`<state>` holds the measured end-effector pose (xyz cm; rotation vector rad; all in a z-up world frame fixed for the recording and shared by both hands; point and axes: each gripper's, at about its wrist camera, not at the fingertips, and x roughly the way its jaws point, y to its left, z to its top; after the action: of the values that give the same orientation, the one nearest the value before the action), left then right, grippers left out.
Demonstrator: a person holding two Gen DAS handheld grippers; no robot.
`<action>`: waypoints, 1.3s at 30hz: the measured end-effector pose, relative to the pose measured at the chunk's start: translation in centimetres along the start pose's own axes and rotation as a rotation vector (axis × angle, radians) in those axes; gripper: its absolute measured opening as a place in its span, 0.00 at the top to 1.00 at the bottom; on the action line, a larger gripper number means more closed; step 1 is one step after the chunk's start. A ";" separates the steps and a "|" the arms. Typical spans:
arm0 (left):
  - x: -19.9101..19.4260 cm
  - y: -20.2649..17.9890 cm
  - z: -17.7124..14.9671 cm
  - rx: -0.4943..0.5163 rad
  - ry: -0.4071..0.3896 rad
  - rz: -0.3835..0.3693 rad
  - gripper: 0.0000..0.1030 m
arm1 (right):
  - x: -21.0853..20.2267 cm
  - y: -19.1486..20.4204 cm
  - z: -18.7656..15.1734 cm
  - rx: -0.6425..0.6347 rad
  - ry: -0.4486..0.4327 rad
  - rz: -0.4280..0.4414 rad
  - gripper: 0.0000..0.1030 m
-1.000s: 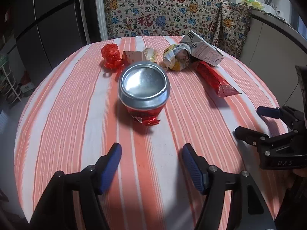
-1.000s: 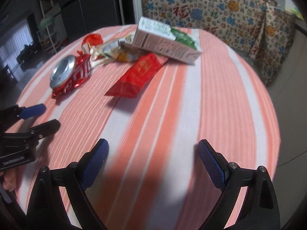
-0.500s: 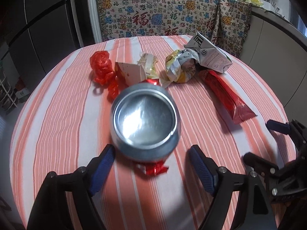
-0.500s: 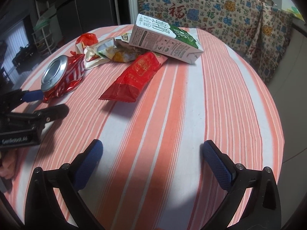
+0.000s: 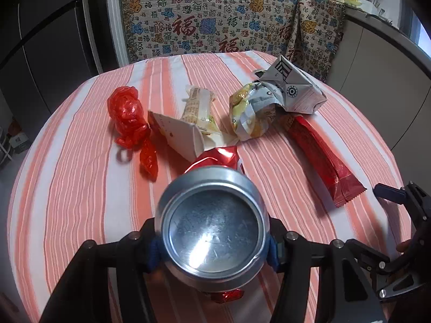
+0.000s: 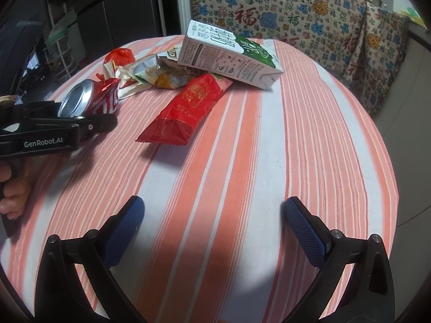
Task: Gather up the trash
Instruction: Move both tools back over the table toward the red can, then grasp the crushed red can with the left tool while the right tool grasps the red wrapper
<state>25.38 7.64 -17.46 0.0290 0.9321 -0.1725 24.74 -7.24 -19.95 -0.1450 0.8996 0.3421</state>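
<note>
The round worktop (image 6: 309,140) under its orange-striped cloth has the whole litter heap at its far side, and the big news is up front: the left hand-held gripper (image 5: 212,245) has pushed forward from open cloth and now has the crushed red can (image 5: 212,226) between its blue pads. A second ago the can lay well ahead of those fingers; now its silver end fills the left wrist view and both pads press its sides. That looks like a firm hold, though the can seems not yet lifted off the cloth, going by the right wrist view.

Taking the can as our marker: beyond it and to the right lies the white milk carton (image 6: 229,53) on its side, leaning over the heap. Just this side of the carton, the long red snack packet (image 6: 188,110) points toward the near edge, untouched. Between can and carton sit the crumpled yellow-and-white wrappers (image 5: 250,115), and a torn cardboard piece (image 5: 177,134) is just behind the can, possibly touching it. Left of that, the red plastic bag (image 5: 129,115), balled up.

The right hand-held gripper (image 6: 212,226) has crept a little closer to the heap, fingers spread wide, holding nothing, well short of the snack packet.

So I'd say first item secured, five or so pieces left. No bin in view from either camera.
</note>
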 end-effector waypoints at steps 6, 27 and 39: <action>-2.5 -0.7 -3.1 -0.016 0.020 0.027 0.42 | 0.1 0.0 0.0 0.005 -0.002 0.002 0.00; -2.7 -0.7 -4.7 0.011 -0.021 0.044 0.35 | 4.6 1.1 8.5 0.002 0.089 0.025 0.69; -3.4 -0.2 -5.5 0.036 0.001 0.028 0.31 | -0.4 1.8 -0.2 -0.064 -0.023 0.066 0.30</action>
<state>18.98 8.46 -17.98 0.0756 0.9289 -0.1637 23.72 -5.68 -19.75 -0.1706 0.8724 0.4340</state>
